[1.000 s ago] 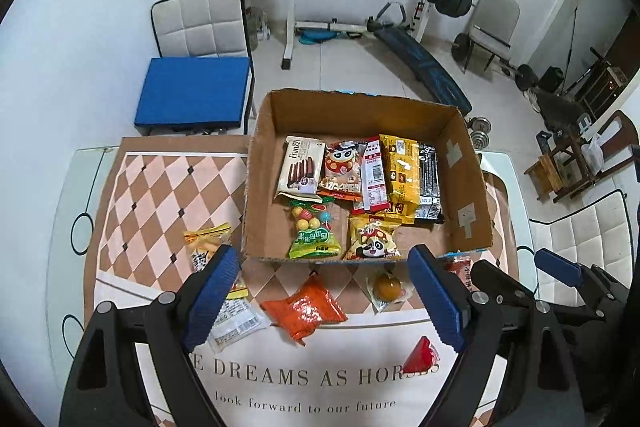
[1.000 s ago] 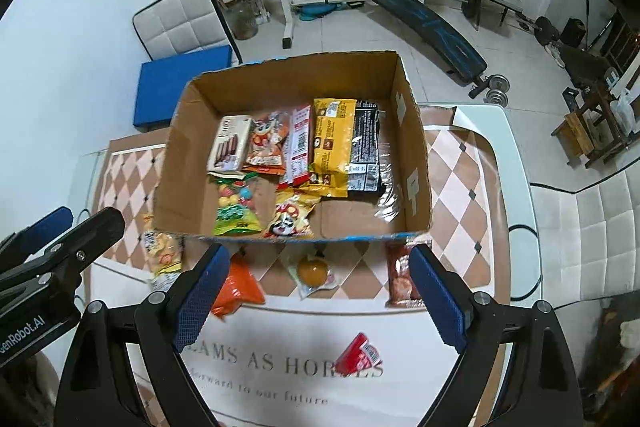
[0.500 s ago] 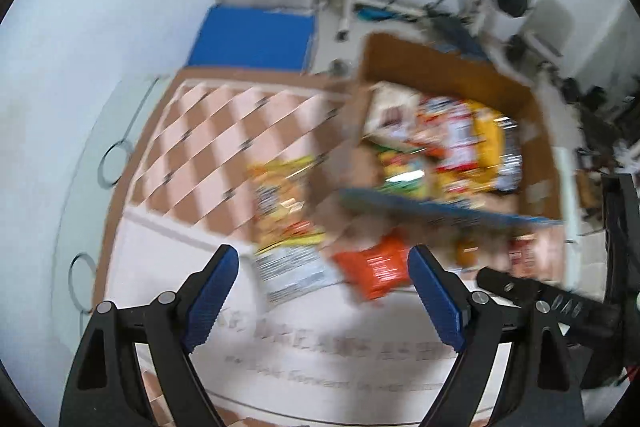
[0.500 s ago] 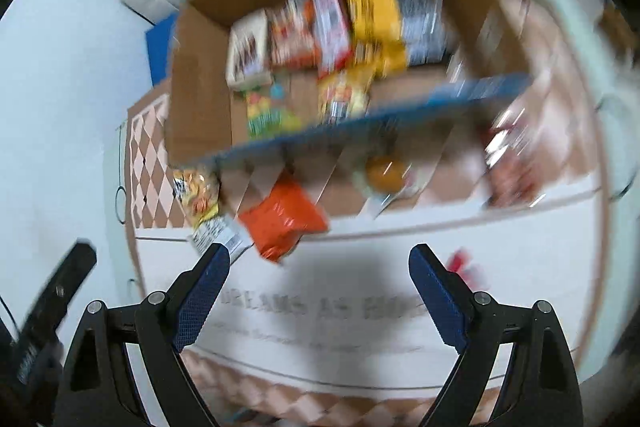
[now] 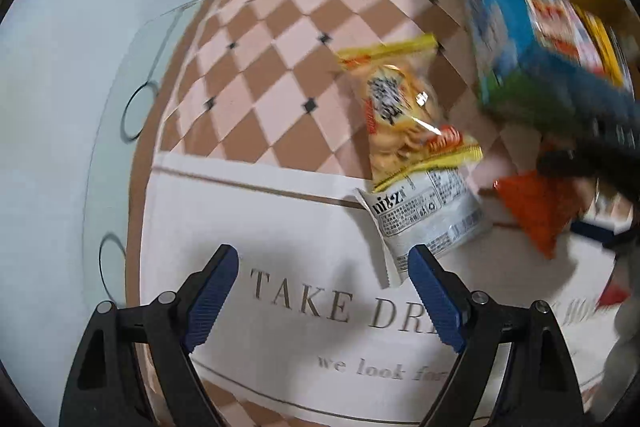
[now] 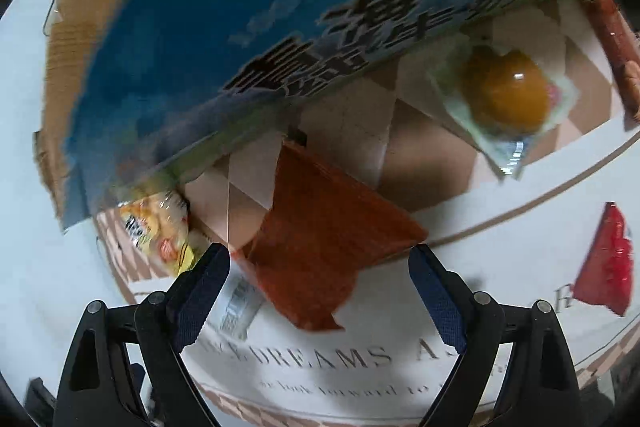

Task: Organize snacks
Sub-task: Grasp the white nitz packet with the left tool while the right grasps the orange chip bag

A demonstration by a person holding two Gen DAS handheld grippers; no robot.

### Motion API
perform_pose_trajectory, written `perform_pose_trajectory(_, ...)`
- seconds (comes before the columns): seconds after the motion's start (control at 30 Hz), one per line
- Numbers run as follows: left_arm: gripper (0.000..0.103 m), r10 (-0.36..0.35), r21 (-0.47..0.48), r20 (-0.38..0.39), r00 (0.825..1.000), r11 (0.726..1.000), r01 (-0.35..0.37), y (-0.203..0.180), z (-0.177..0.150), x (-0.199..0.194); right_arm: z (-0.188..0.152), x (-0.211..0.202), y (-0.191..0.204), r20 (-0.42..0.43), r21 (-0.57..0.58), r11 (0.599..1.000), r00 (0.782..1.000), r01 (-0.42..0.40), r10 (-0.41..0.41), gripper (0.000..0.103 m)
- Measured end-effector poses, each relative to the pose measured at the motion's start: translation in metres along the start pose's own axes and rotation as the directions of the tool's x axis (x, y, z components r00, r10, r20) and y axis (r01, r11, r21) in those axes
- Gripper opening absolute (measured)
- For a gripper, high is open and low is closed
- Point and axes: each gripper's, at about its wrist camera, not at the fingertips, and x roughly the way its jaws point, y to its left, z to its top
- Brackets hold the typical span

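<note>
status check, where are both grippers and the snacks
Left gripper open, over white packet. Right gripper open, over orange packet. Both empty. Box wall close beside.

The left gripper (image 5: 324,291) hung with its blue fingers (image 5: 210,293) spread wide and empty over the white lettered part of the bench (image 5: 280,227). Just beyond its right finger lay a white packet (image 5: 430,223), touching a yellow cracker bag (image 5: 400,115) farther up. Right of the white packet lay an orange packet (image 5: 536,203), with the blurred cardboard box (image 5: 504,27) above it.
</note>
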Motion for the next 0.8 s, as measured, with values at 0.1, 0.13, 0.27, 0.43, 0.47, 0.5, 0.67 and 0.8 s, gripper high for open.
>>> perform_pose_trajectory(0.1,0.087,-0.017,0.127,-0.006,1.0,0.992,0.018,-0.014,0.005,0.01,-0.003,0.004,0.008,0.005,-0.055,0.998,1.0,0.031,-0.031,0.083)
perform_pose_trajectory(0.13,0.087,-0.032,0.168,-0.015,0.999,0.985,0.034,-0.019,0.007,0.013,-0.005,0.004,0.01,-0.005,-0.091,0.995,0.999,0.035,-0.036,0.079)
perform_pose_trajectory(0.27,0.087,-0.041,0.327,-0.019,0.999,0.944,0.045,-0.043,0.016,0.019,-0.016,0.004,0.01,-0.051,-0.244,0.964,0.992,0.101,-0.117,0.069)
perform_pose_trajectory(0.43,0.087,-0.052,0.52,-0.071,0.996,0.85,0.082,-0.078,0.026,0.03,-0.027,-0.002,-0.013,-0.084,-0.338,0.928,0.977,0.157,-0.196,0.069)
perform_pose_trajectory(0.47,0.087,-0.045,0.548,-0.094,0.995,0.832,0.089,-0.085,0.027,0.034,-0.027,-0.003,-0.018,-0.092,-0.341,0.927,0.975,0.16,-0.202,0.069)
perform_pose_trajectory(0.5,0.087,-0.034,0.573,-0.118,0.992,0.814,0.096,-0.091,0.027,0.04,-0.027,-0.005,-0.023,-0.101,-0.333,0.929,0.974,0.159,-0.202,0.07)
perform_pose_trajectory(0.67,0.087,-0.04,0.619,-0.182,0.982,0.772,0.146,-0.113,0.027,0.055,-0.025,-0.007,-0.041,-0.127,-0.266,0.954,0.977,0.135,-0.174,0.071)
perform_pose_trajectory(0.8,0.076,-0.1,0.544,-0.196,0.975,0.816,0.193,-0.113,0.026,0.054,-0.026,-0.006,-0.041,-0.126,-0.26,0.956,0.976,0.14,-0.177,0.073)
